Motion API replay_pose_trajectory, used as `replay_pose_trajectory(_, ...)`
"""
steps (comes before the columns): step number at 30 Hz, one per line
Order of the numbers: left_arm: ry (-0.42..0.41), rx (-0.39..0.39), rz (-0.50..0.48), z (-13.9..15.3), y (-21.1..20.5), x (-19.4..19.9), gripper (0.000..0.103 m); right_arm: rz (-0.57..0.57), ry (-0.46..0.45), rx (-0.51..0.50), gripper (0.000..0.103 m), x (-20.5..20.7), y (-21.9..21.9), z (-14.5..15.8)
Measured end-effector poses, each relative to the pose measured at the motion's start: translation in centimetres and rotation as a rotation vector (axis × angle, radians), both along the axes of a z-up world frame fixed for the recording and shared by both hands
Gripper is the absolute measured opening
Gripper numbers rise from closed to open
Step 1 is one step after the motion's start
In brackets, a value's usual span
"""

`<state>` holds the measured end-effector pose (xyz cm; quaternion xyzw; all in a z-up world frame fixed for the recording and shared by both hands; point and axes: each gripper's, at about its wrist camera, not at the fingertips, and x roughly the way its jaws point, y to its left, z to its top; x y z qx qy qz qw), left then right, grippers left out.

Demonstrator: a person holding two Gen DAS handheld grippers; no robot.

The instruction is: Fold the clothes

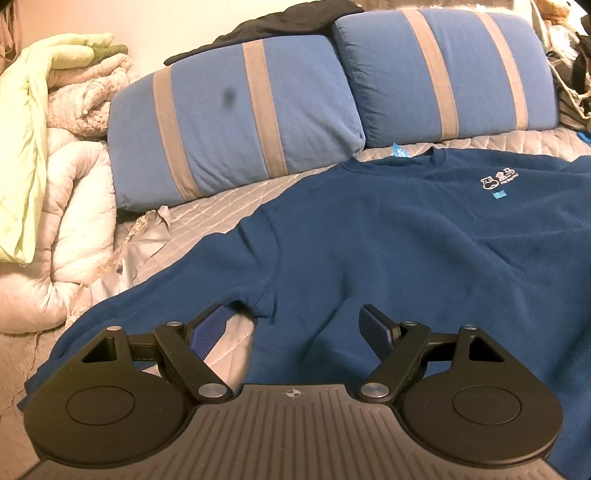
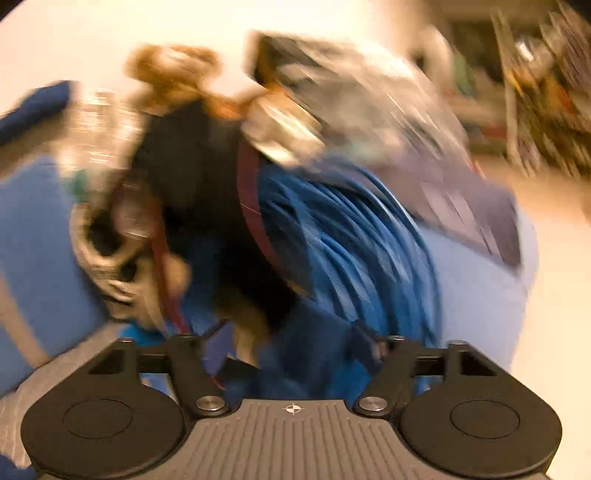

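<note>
A dark blue sweatshirt [image 1: 406,240] lies spread flat, front up, on the grey quilted bedspread [image 1: 229,199], with a small white logo on its chest. Its left sleeve runs down toward the lower left. My left gripper [image 1: 295,314] hovers open just over the armpit where that sleeve meets the body, one blue pad [image 1: 210,328] over the gap of bedspread, with nothing gripped. The right wrist view is heavily blurred. My right gripper [image 2: 291,343] has its jaws spread wide, with dark blue cloth [image 2: 314,354] lying in front of them; no grip on it shows.
Two blue pillows with grey stripes [image 1: 236,122] [image 1: 443,70] lean at the head of the bed, a black garment [image 1: 280,22] behind them. A bunched pale comforter [image 1: 74,206] fills the left. Ahead of the right gripper lies a blurred heap: a blue coiled bundle [image 2: 354,236], a dark bag [image 2: 199,177].
</note>
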<state>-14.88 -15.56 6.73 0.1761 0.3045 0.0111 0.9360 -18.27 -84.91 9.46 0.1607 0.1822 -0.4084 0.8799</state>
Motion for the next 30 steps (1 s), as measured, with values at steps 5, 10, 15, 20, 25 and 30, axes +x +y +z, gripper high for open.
replay_pose_trajectory(5, 0.001, -0.005, 0.001, 0.1, 0.2, 0.0, 0.079, 0.357, 0.049, -0.030, 0.086, 5.4, 6.4, 0.3)
replay_pose_trajectory(10, 0.002, -0.001, 0.004, 0.0, 0.0, 0.0, 0.079, 0.678, 0.159, -0.040, 0.084, 12.7, 13.7, -1.7)
replay_pose_trajectory(15, 0.004, -0.006, 0.005, 0.1, 0.1, 0.1, 0.079, 0.836, 0.233, 0.054, 0.079, 20.0, 18.5, -3.9)
replay_pose_trajectory(20, 0.010, -0.015, 0.004, 0.0, 0.3, 0.2, 0.079, 0.828, 0.291, 0.109, 0.077, 25.7, 20.7, -6.6)
replay_pose_trajectory(25, 0.015, -0.023, 0.003, 0.0, 0.3, 0.3, 0.079, 0.875, 0.389, 0.091, 0.073, 28.2, 23.0, -9.9)
replay_pose_trajectory(30, 0.014, -0.020, 0.004, -0.1, 0.2, 0.3, 0.079, 0.928, 0.418, 0.046, 0.048, 27.9, 24.3, -11.1)
